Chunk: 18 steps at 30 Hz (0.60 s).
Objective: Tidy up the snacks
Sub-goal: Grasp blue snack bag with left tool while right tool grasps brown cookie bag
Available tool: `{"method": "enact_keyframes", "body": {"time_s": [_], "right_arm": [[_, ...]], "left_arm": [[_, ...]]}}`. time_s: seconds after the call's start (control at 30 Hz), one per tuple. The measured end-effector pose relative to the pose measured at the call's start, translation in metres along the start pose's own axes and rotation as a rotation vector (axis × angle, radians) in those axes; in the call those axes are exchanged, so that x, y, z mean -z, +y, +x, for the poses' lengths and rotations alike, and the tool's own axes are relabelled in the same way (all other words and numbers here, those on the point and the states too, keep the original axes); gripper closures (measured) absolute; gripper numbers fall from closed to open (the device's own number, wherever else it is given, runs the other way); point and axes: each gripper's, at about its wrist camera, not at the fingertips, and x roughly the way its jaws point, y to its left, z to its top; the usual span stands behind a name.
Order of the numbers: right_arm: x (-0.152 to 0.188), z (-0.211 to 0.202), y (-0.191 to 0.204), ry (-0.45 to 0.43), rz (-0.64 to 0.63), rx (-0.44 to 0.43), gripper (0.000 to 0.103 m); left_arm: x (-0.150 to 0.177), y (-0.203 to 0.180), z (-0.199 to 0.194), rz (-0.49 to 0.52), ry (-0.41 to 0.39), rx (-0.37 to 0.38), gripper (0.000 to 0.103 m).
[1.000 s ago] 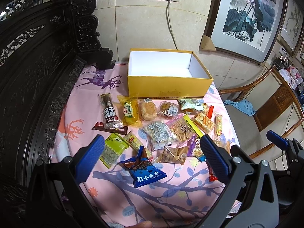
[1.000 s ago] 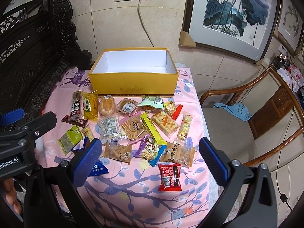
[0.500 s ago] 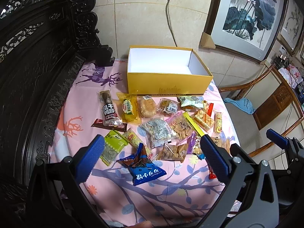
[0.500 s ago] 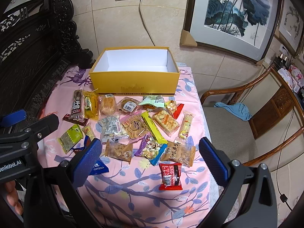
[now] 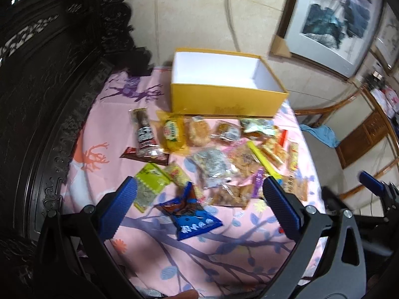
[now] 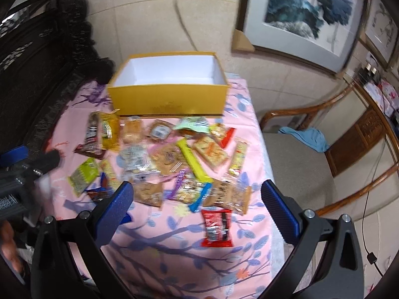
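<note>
- The counter (image 5: 124, 114), draped in a pink cloth printed with purple branches and deer, carried everything; dark carved wooden furniture (image 5: 37, 99) flanked it at nine o'clock.
- An open rectangular yellow cardboard box with a white inside (image 5: 224, 99) stood at twelve o'clock on the counter, its long axis running across both views, with nothing seen inside it.
- The loose pile of wrapped snack packets (image 5: 212, 159) lay spread between the box and the tools, none yet in the box.
- The left tool (image 5: 199, 199) hovered with its blue pads spread wide and nothing between them.
- The right tool (image 6: 194, 206) likewise hung spread and empty above the near edge.
- A blue triangular foil packet (image 5: 192, 214) lay nearest the left tool, just ahead at twelve o'clock, its point toward the box; the left hand looked better placed for it.
- A red rectangular foil packet (image 6: 217, 226) sat apart from the pile, just ahead of the right tool, long axis pointing toward the box; that hand seemed the nearer one.
</note>
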Motion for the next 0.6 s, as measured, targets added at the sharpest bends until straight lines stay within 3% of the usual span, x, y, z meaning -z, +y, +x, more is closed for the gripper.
{"method": "enact_keyframes", "body": {"time_s": [0.17,0.33,0.47,0.6], "right_arm": [[0.011,0.038,-0.047,0.074,0.069,0.031,0.001],[0.019,0.072,-0.056,0.123,0.061,-0.051,0.001],[0.023,0.105,-0.009,0.184,-0.068,-0.257,0.001],[0.026,0.134,0.057,0.193,-0.287,-0.351,0.001]], "left_arm": [[-0.001,0.025,0.029,-0.014,0.037,-0.059,0.002],[0.017,0.043,0.073,0.001,0.101,-0.127,0.002],[0.041,0.049,0.104,0.003,0.191,-0.119,0.002],[0.051,0.053,0.113,-0.034,0.246,-0.125,0.002]]}}
